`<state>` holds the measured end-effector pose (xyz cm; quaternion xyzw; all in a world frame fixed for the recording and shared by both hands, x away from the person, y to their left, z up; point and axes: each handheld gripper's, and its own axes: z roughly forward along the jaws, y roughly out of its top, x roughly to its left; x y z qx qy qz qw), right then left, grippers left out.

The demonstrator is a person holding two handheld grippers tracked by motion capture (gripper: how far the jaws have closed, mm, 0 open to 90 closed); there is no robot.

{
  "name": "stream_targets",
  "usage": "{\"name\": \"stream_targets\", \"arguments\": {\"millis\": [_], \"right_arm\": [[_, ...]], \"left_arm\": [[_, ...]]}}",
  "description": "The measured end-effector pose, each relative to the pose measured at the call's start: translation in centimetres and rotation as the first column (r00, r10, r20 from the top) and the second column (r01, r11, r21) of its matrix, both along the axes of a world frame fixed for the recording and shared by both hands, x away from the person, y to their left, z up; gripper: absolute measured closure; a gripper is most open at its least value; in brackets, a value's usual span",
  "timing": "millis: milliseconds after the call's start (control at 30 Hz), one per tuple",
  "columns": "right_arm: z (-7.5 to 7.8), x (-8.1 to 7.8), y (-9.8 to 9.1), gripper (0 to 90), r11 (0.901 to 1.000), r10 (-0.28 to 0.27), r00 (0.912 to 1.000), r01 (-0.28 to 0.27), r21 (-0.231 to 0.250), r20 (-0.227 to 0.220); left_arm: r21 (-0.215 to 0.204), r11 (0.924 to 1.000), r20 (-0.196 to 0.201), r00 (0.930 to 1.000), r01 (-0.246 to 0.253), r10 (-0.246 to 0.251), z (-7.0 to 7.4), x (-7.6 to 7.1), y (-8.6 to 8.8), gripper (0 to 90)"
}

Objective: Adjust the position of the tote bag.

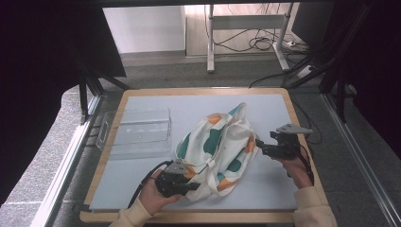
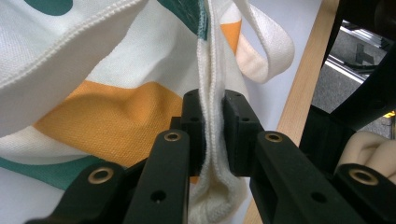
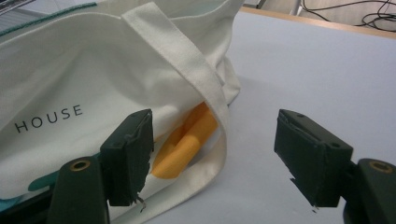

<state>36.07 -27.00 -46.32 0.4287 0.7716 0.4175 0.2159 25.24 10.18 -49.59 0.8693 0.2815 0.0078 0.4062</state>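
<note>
A white cloth tote bag [image 1: 217, 146] with green and orange patches lies crumpled in the middle of the table. My left gripper [image 1: 193, 185] is at its near left corner, shut on a folded hem of the bag [image 2: 212, 93]; the pads [image 2: 194, 116] squeeze the white seam between them. My right gripper [image 1: 260, 147] sits at the bag's right side with its jaws wide open. In the right gripper view a white strap [image 3: 187, 65] hangs down between the open pads [image 3: 133, 149] and touches neither. An orange patch [image 3: 187, 144] shows in the bag's mouth behind it, and "HOUSE" is printed on the cloth.
A clear plastic tray [image 1: 137, 132] stands on the pale grey mat [image 1: 274, 109] to the bag's left. The wooden table edge [image 1: 203, 217] runs along the front. Beyond the table, desk legs and cables [image 1: 246, 42] lie on the floor.
</note>
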Motion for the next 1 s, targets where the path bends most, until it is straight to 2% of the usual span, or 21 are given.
{"name": "stream_targets", "arguments": {"millis": [200, 367, 467, 667, 700, 800, 833, 1000], "right_arm": [[1.4, 0.6, 0.0, 27.8, 0.9991, -0.024, 0.9997, 0.024, 0.035, 0.004], [3.4, 1.6, 0.6, 27.3, 0.9982, -0.056, 0.9983, 0.055, 0.022, 0.018], [4.1, 2.5, 1.3, 27.2, 0.9985, -0.054, 0.9985, 0.054, 0.013, 0.007], [4.4, 4.0, 2.8, 25.8, 0.9994, -0.033, 0.9992, 0.033, -0.002, -0.023], [4.5, 4.6, 3.5, 25.0, 0.9996, -0.028, 0.9991, 0.028, -0.001, -0.032], [4.4, 5.3, 3.9, 24.5, 0.9995, -0.031, 0.9986, 0.031, 0.008, -0.044], [4.4, 6.3, 4.3, 24.5, 0.9987, -0.042, 0.9975, 0.044, 0.024, -0.056], [4.5, 8.1, 4.9, 24.5, 0.9974, -0.054, 0.9954, 0.058, 0.043, -0.078]], "left_arm": [[-0.001, 1.0000, 0.013, 0.9999, 0.003, -0.003, -0.1, -0.1, 0.1, 80.2], [-0.011, 0.9999, 0.017, 0.9998, -0.005, 0.005, -0.1, -0.3, 0.0, 80.3], [-0.010, 0.9999, 0.018, 0.9998, -0.005, 0.005, -0.1, -0.3, 0.0, 80.2], [-0.006, 1.0000, 0.019, 0.9998, -0.002, 0.002, -0.1, -0.2, 0.0, 80.1], [-0.007, 1.0000, 0.019, 0.9998, -0.002, 0.002, 0.0, -0.2, 0.0, 80.1], [-0.005, 1.0000, 0.021, 0.9998, -0.003, 0.004, -0.1, -0.3, 0.0, 80.1], [0.000, 1.0000, 0.026, 0.9997, -0.003, 0.003, -0.1, -0.4, -0.1, 80.1], [-0.003, 1.0000, 0.026, 0.9996, -0.005, 0.005, -0.1, -0.3, 0.0, 80.0]]}}
